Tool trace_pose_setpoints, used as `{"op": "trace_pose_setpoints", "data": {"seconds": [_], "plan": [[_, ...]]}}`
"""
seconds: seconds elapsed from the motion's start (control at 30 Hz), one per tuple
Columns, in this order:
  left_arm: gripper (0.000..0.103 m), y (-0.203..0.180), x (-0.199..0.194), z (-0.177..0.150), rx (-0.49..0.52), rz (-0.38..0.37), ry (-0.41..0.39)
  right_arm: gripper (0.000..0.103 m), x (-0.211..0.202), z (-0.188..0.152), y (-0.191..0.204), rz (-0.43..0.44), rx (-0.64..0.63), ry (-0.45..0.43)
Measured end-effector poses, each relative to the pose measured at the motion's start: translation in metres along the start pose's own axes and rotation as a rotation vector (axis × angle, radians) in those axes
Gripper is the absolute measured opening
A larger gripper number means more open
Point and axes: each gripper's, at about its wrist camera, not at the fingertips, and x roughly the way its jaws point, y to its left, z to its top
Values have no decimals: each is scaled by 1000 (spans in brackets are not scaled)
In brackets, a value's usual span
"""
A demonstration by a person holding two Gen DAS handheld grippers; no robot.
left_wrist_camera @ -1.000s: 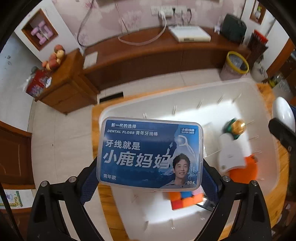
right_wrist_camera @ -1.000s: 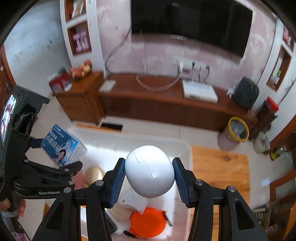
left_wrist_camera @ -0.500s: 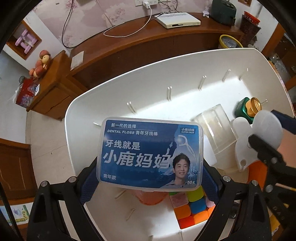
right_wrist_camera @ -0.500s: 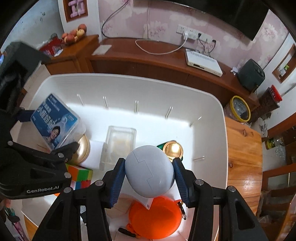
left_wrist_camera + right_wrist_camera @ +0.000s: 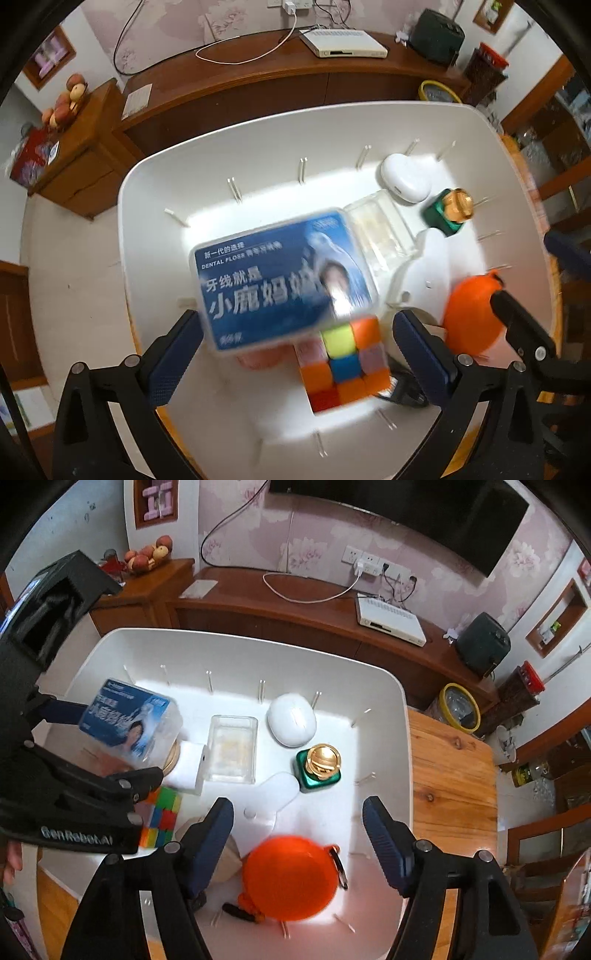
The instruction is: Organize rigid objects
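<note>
Dental floss box [image 5: 284, 280] tilted, dropping between left tool [image 5: 297, 354] pads, opening wide; right tool [image 5: 298, 834] opening, empty, over white bin [image 5: 402, 738].

Two fisheye views look steeply down from close above a white plastic bin [image 5: 155, 206] [image 5: 400, 716]. The left camera faces its left half, the right camera its right half. Both share the multicoloured puzzle cube [image 5: 347, 365] [image 5: 162, 818] and a brown wooden TV cabinet [image 5: 295, 85] [image 5: 295, 624] beyond.

Floss box [image 5: 284, 280] label: "DENTAL FLOSS", "小鹿妈妈"
Left gripper [image 5: 79, 836] body, nine o'clock in right view: "GenRobot.AI"
</note>
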Motion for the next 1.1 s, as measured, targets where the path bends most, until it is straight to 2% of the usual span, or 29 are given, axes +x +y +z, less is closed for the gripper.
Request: {"op": "trace_pose_setpoints", "data": {"seconds": [0.4, 0.9, 1.1], "plan": [[102, -8, -66, -29, -117, -33, -98, 73, -63, -35, -24, 92, 37, -90], [102, -73, -139, -103, -161, -77, -172, 73, -147, -115, -61, 174, 42, -125], [102, -93, -168, -131, -163, -35, -211, 73, -178, -144, -70, 189, 42, -161]]}}
